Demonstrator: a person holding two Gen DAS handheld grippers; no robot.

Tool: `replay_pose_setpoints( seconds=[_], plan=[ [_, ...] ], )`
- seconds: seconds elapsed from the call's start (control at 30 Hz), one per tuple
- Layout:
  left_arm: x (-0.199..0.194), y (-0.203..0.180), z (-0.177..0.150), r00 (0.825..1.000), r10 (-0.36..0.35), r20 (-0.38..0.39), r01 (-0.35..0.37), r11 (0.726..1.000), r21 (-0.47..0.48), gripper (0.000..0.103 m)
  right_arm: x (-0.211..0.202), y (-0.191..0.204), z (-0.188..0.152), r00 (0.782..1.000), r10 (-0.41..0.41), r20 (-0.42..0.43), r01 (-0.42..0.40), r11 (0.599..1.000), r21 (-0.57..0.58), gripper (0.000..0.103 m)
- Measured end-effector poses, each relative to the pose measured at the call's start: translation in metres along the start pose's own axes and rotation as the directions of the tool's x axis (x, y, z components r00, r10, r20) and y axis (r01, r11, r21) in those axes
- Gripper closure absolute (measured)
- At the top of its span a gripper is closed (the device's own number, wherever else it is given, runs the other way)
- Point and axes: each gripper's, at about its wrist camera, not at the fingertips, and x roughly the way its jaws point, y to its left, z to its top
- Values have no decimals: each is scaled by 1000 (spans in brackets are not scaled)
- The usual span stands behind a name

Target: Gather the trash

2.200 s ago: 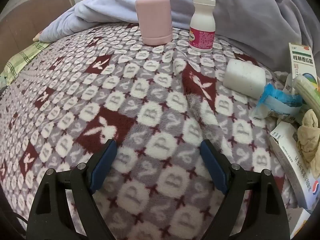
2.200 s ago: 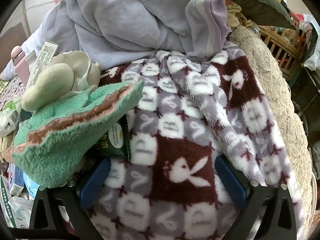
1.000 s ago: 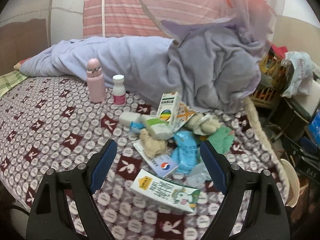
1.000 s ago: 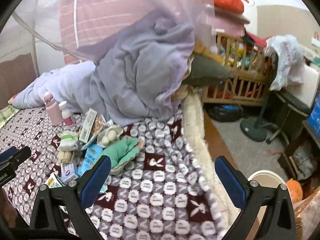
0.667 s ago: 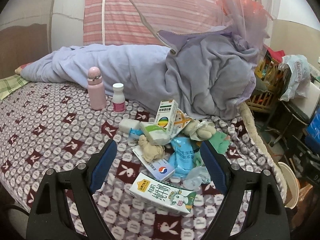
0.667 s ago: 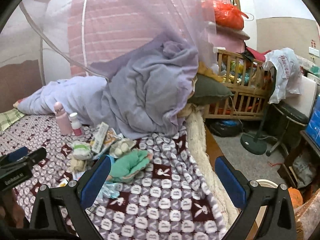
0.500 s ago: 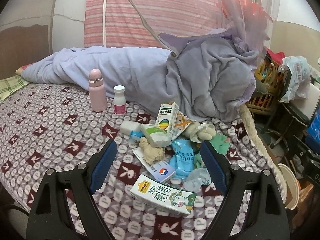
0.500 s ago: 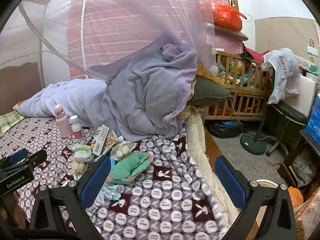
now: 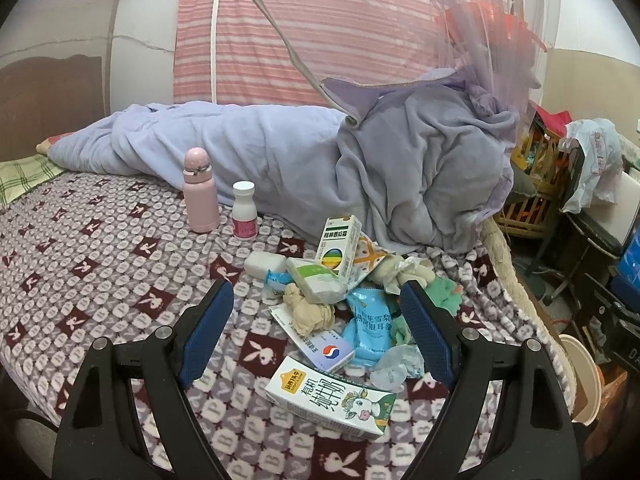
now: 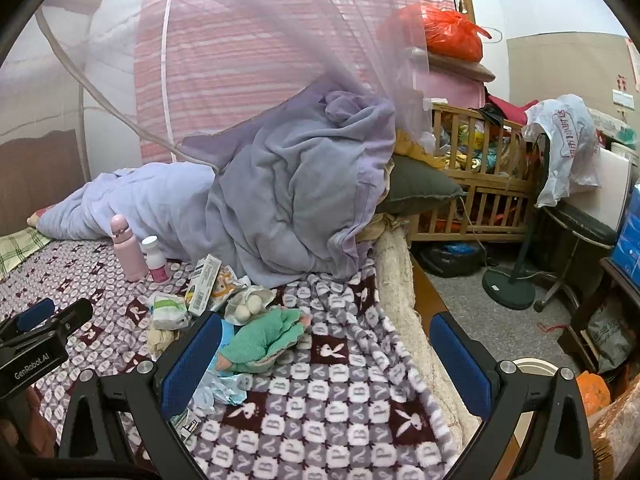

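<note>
A heap of trash lies on the patterned blanket [image 9: 100, 264]: a milk carton [image 9: 332, 398] nearest me, a blue snack bag [image 9: 370, 324], a flat medicine box [image 9: 320, 344], a crumpled beige wad [image 9: 308, 312], an upright medicine box [image 9: 340, 244], a tissue pack [image 9: 316, 280] and a green cloth [image 10: 264, 338]. My left gripper [image 9: 316, 320] hovers open above the heap, holding nothing. My right gripper [image 10: 326, 360] is open over the blanket's right side, with the green cloth by its left finger. The left gripper [image 10: 44, 332] also shows in the right wrist view.
A pink flask [image 9: 200, 192] and a white pill bottle [image 9: 245, 210] stand behind the heap, before a lilac quilt [image 9: 380, 168]. A cream bin [image 10: 534, 370] sits on the floor right of the bed, near a fan base [image 10: 508, 288] and wooden crib [image 10: 472, 176].
Both grippers have pulled back and up from close over the blanket, so the whole bed and heap now show. In the last half second the views barely shift. Both stay open.
</note>
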Motion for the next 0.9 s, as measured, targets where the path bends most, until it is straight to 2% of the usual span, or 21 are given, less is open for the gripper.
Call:
replay_pose_setpoints(
  seconds=[0.9],
  plan=[
    [1,-5,-4,1000,13,12,-13,1000,8,18,3,1,-1,1000,1,-12,-1,1000,2,0]
  ],
)
